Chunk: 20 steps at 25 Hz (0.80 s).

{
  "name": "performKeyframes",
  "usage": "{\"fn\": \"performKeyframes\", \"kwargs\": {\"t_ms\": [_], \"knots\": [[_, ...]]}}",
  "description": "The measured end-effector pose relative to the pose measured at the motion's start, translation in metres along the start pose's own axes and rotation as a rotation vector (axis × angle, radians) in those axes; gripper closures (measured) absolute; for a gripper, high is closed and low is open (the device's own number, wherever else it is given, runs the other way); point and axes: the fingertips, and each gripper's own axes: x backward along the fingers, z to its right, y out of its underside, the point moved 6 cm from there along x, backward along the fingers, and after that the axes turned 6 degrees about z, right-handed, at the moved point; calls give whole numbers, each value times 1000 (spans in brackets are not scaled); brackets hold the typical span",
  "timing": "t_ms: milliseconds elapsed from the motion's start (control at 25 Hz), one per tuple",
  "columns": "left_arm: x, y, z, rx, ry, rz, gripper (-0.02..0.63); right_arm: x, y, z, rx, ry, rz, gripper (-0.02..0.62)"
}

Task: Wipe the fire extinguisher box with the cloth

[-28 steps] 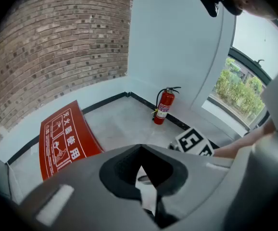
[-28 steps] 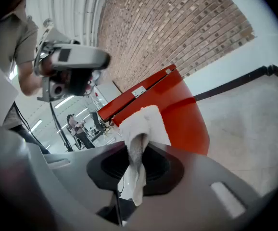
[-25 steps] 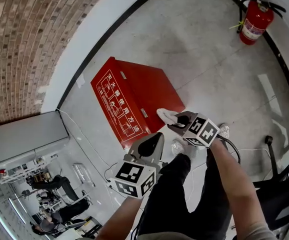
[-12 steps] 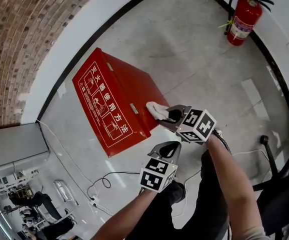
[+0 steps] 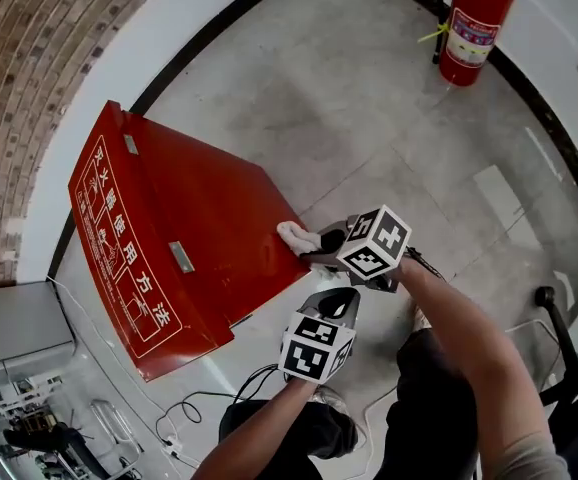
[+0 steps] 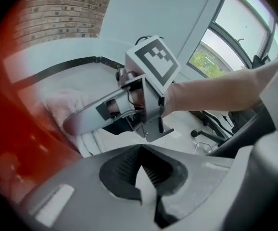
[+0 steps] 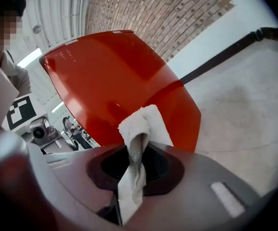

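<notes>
Right claw (image 7: 136, 150) pinching cloth (image 7: 147, 121) at red box (image 7: 115, 76) edge, left claw (image 6: 139, 166) pressed together

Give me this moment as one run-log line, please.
right gripper: shut on cloth | cloth: at fire extinguisher box edge | left gripper: shut, empty

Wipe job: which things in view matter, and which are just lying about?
Job: red fire extinguisher box; white cloth, clamped in the right tool.
Lying about: fire extinguisher by the wall; office chair.
</notes>
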Motion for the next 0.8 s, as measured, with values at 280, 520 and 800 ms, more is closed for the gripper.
{"fn": "performKeyframes", "kwargs": {"t_ms": [280, 520, 800], "knots": [[-50, 36, -35, -13, -28, 9, 605, -31, 53, 80, -152, 15, 3, 511], [-82, 47, -47, 46, -53, -4, 605, -53, 69, 126, -283, 59, -23, 511], [-91, 22, -53, 66, -76, 2, 606, -53, 15, 115, -301, -100, 67, 514]]}}
